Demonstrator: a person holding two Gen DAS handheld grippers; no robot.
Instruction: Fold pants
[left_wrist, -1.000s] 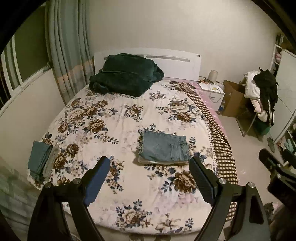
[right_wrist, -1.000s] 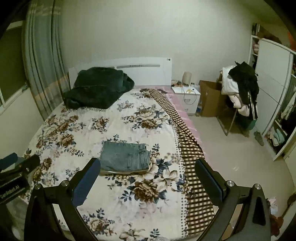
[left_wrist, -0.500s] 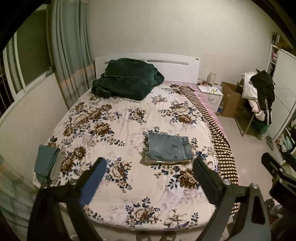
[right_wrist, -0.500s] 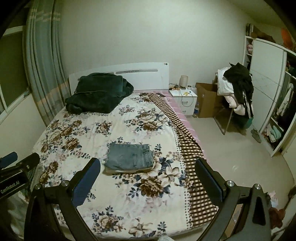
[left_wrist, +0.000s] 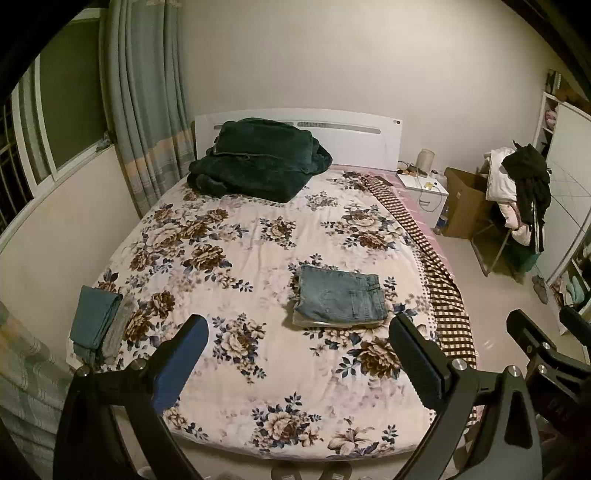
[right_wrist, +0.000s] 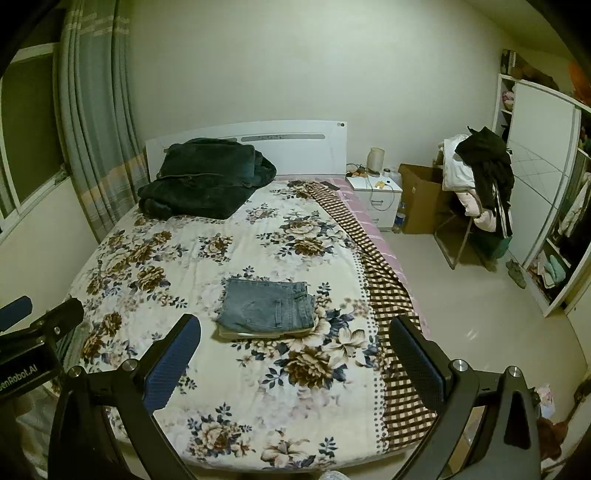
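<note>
Folded blue jeans (left_wrist: 340, 297) lie as a neat rectangle on the floral bedspread (left_wrist: 258, 236), right of the middle; they also show in the right wrist view (right_wrist: 267, 308). My left gripper (left_wrist: 297, 350) is open and empty, held back above the foot of the bed, well short of the jeans. My right gripper (right_wrist: 295, 350) is open and empty too, at the same distance. Each gripper's body shows at the edge of the other's view.
A dark green blanket (left_wrist: 258, 162) is piled at the headboard. Teal folded cloths (left_wrist: 98, 325) hang at the bed's left edge. A checked sheet (left_wrist: 432, 258) runs along the right side. A nightstand (right_wrist: 376, 192), cardboard box (right_wrist: 421, 195) and clothes-laden chair (right_wrist: 476, 188) stand right.
Both grippers have pulled back and up from the bed, so the jeans look smaller and farther. Both stay open; the jeans have not moved.
</note>
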